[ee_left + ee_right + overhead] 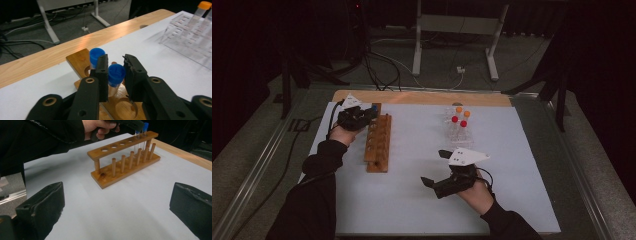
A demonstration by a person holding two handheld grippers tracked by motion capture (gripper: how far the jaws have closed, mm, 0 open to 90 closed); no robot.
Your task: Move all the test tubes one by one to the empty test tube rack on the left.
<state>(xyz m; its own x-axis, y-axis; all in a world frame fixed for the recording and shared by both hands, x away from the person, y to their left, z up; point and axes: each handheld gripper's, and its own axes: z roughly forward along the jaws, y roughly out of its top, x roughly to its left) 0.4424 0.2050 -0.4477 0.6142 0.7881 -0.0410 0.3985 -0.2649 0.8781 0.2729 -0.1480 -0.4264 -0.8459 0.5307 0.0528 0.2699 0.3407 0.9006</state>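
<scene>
— Where is the left gripper?

— At the far end of the wooden rack; its jaws stand either side of a blue-capped tube that sits in a hole of the rack; the left pad touches the cap, the right pad seems a hair off it, so I cannot tell whether it is gripped.

— What crowds it?

— A second blue-capped tube stands just behind, in the end hole, close to the left jaw; the rack's other holes are empty.

— And the right gripper?

— Jaws wide apart, holding nothing, over the white sheet, well apart from the rack; beyond it a clear rack holds tubes with red and orange caps.
</scene>
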